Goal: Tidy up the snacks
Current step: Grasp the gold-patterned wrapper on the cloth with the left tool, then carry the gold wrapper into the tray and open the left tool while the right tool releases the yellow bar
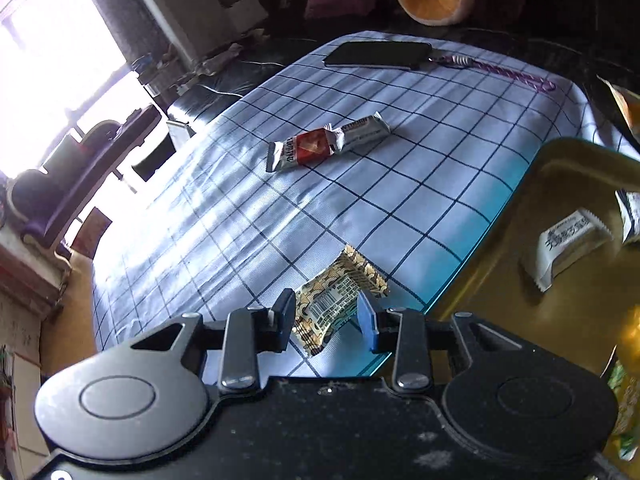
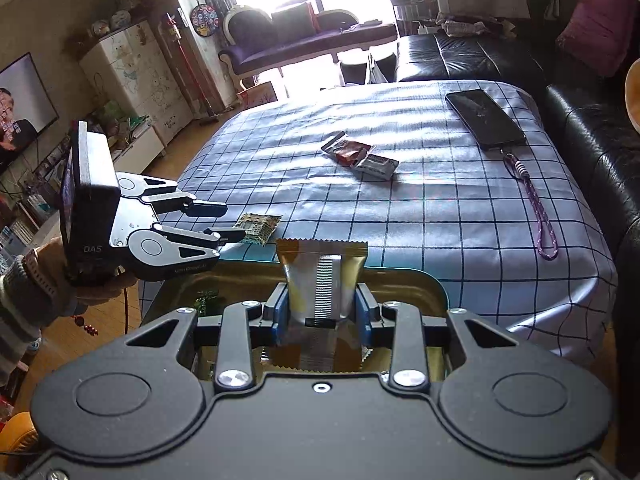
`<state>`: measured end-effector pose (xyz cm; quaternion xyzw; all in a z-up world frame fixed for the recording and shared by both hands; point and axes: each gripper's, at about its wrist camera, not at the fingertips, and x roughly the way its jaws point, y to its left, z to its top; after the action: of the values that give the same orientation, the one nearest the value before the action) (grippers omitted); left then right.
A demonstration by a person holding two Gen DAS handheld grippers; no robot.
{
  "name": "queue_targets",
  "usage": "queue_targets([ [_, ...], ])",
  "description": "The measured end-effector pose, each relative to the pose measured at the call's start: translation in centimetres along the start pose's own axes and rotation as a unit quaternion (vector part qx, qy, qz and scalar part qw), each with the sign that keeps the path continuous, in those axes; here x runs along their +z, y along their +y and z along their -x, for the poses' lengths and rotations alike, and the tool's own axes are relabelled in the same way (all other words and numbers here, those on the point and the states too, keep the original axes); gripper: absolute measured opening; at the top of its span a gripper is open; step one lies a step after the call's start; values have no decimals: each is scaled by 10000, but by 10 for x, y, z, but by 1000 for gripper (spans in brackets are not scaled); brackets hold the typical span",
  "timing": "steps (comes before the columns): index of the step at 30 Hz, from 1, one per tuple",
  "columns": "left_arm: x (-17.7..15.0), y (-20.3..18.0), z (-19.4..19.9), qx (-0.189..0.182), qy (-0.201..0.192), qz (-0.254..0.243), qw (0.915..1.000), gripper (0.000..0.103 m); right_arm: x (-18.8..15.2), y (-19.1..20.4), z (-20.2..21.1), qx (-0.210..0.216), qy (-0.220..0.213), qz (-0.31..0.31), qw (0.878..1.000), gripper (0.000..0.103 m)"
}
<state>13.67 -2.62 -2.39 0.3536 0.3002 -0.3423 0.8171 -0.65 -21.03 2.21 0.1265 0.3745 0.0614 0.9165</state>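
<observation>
Our right tongs [image 2: 322, 312] grip a gold snack packet [image 2: 322, 276] upright, long axis toward twelve o'clock, over the gold tray [image 2: 424, 280]. Our left tongs [image 1: 326, 312] stand half open astride a nut-print packet [image 1: 340, 296] on the checked desk [image 1: 400, 208], pads clear. Silver bars [image 2: 360, 156] lie crossed at twelve, a phone [image 2: 484, 118] at one.
</observation>
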Motion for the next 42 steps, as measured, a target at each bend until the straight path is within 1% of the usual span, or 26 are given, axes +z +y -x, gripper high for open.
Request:
queue_targets([
  [3, -4, 3, -9, -136, -48, -335, 9993, 37, 5, -3, -12, 29, 100, -67, 9999, 43],
  [5, -3, 5, -16, -215, -40, -481, 9986, 39, 8, -5, -20, 54, 161, -87, 9998, 43],
  [9, 3, 6, -35, -249, 72, -619, 9977, 43, 14, -5, -34, 118, 276, -97, 9995, 44],
  [10, 3, 8, -39, -237, 81, -580, 9980, 47, 15, -5, -37, 135, 292, -97, 9994, 43],
  [11, 5, 11, -43, -256, 54, -508, 9984, 47, 16, -5, -40, 153, 309, -96, 9994, 44],
  [14, 14, 24, -55, -485, 64, -92, 9988, 48, 19, -5, -46, 183, 362, -98, 9991, 43],
  [17, 21, 35, -66, -703, 98, 284, 9971, 49, 20, -6, -53, 199, 425, -135, 9988, 43],
  [19, 24, 44, -72, -843, 192, 656, 9941, 51, 22, -8, -58, 195, 452, -180, 9986, 43],
  [21, 26, 54, -79, -995, 392, 1188, 9871, 52, 23, -10, -60, 188, 467, -233, 9985, 43],
  [22, 26, 60, -81, -1064, 472, 1484, 9821, 51, 23, -10, -60, 188, 469, -257, 9984, 43],
  [23, 25, 66, -82, -1129, 506, 1787, 9761, 47, 23, -11, -60, 189, 469, -273, 9983, 43],
  [24, 24, 71, -82, -1113, 557, 2098, 9698, 35, 23, -11, -61, 185, 471, -288, 9983, 43],
  [26, 21, 78, -81, -1000, 633, 2630, 9575, 33, 23, -11, -59, 187, 456, -312, 9983, 43],
  [27, 21, 80, -79, -941, 701, 2893, 9500, 33, 23, -11, -57, 193, 442, -317, 9983, 43],
  [29, 20, 84, -71, -814, 800, 3227, 9396, 33, 22, -10, -53, 194, 398, -324, 9985, 43],
  [30, 22, 81, -65, -735, 792, 3325, 9369, 33, 22, -10, -51, 188, 365, -328, 9986, 43],
  [31, 24, 78, -56, -628, 780, 3362, 9365, 33, 22, -10, -48, 187, 334, -328, 9987, 43],
  [33, 28, 71, -33, -392, 704, 3379, 9377, 33, 21, -9, -41, 192, 264, -320, 9990, 43],
  [36, 38, 51, 6, -154, 578, 3317, 9415, 33, 19, -6, -32, 173, 185, -317, 9992, 43],
  [40, 45, 24, 58, 66, 291, 3155, 9485, 33, 13, -2, -19, 171, 106, -327, 9993, 43],
  [42, 46, 8, 80, 153, 210, 3104, 9502, 33, 9, 1, -13, 187, 65, -334, 9992, 43],
])
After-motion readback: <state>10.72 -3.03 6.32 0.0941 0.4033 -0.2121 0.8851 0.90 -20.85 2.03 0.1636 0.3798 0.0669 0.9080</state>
